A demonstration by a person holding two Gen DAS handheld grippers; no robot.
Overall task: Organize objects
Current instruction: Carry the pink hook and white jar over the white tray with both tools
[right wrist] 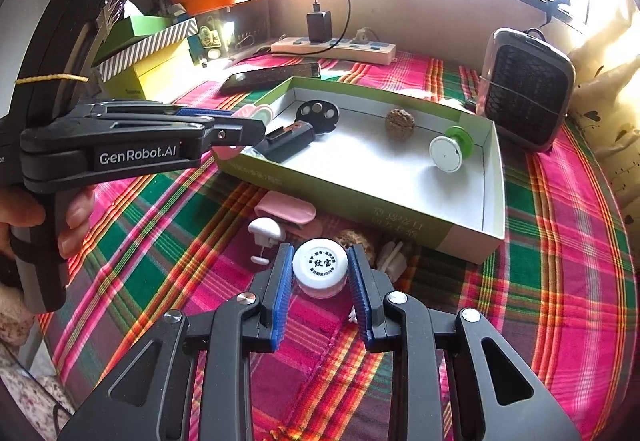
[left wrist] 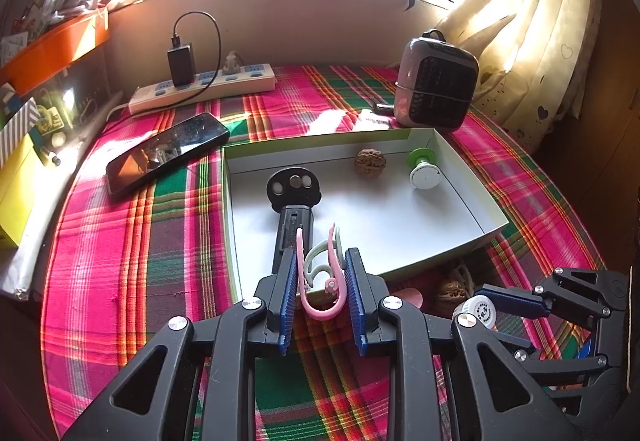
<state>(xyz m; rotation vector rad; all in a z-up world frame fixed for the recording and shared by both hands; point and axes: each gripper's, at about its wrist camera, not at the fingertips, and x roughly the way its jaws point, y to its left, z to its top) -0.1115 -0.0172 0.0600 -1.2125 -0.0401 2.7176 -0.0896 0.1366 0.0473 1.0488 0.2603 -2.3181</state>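
My left gripper (left wrist: 321,255) is shut on a pink hook (left wrist: 320,311) and a pale green hook (left wrist: 316,253), which it holds over the near left corner of the white-lined box (left wrist: 494,219). In the box lie a black handled device (left wrist: 294,201), a walnut (left wrist: 370,161) and a green-and-white spool (left wrist: 424,171). My right gripper (right wrist: 320,248) is shut on a small white-capped jar (right wrist: 320,265), low over the plaid cloth just in front of the box (right wrist: 496,177). The left gripper (right wrist: 256,117) also shows at the box's left corner.
On the cloth by the jar lie a pink clip (right wrist: 286,211), a white mushroom-shaped hook (right wrist: 264,231), a second walnut (right wrist: 354,239) and a small white piece (right wrist: 394,257). A phone (left wrist: 168,153), power strip (left wrist: 204,87) and small heater (left wrist: 436,81) stand behind the box.
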